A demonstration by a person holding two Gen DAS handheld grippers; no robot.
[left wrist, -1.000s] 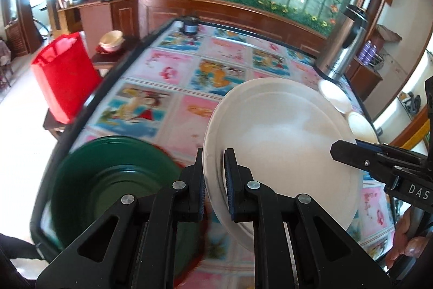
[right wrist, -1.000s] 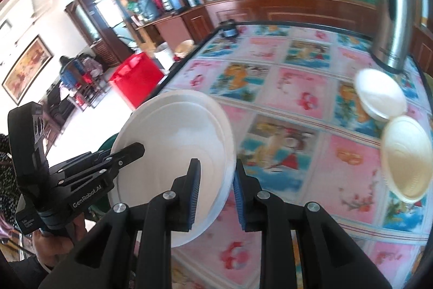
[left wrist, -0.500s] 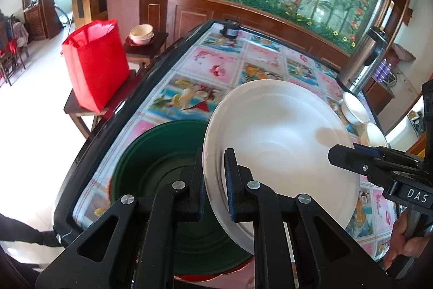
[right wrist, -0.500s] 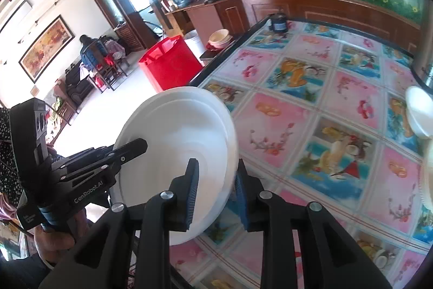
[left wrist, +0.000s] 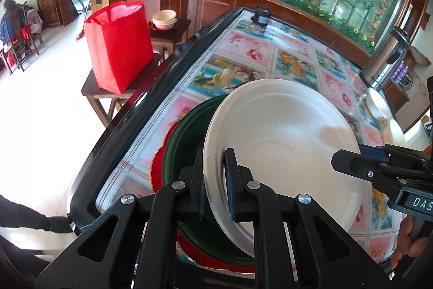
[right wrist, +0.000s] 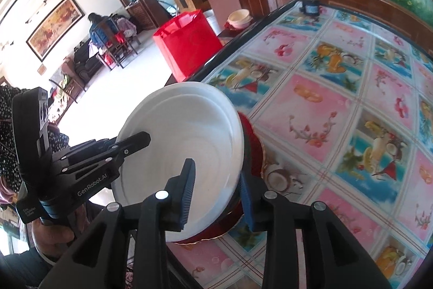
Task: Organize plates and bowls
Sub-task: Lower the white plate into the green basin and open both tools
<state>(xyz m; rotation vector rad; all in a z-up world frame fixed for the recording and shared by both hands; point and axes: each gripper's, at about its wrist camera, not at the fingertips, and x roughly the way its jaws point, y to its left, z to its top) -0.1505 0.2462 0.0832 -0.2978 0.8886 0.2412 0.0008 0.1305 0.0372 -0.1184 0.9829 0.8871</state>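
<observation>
A white plate (left wrist: pixel 284 142) hangs tilted above a green bowl (left wrist: pixel 184 142) that sits on a red plate (left wrist: pixel 159 167) at the table's near left corner. My left gripper (left wrist: pixel 213 172) is shut on the white plate's near rim. Across the plate, my right gripper (left wrist: pixel 379 167) reaches in from the right. In the right wrist view the white plate (right wrist: pixel 184 142) has its rim between the jaws of my right gripper (right wrist: pixel 216 188), which are opening with a clear gap at the left pad. The left gripper (right wrist: pixel 132 140) clamps the opposite rim, and the red plate (right wrist: pixel 254 151) shows behind.
The table (left wrist: pixel 243 50) has a picture-tile top and a black edge. Two white bowls (left wrist: pixel 379 104) and a steel flask (left wrist: pixel 384 67) stand at its far right, a small dark jar (left wrist: pixel 261 16) at the far end. A red bag (left wrist: pixel 119 45) sits on a side table.
Both grippers carried the white plate toward the table's near left corner, over the green bowl. The right gripper's jaws have spread apart from the plate's rim.
</observation>
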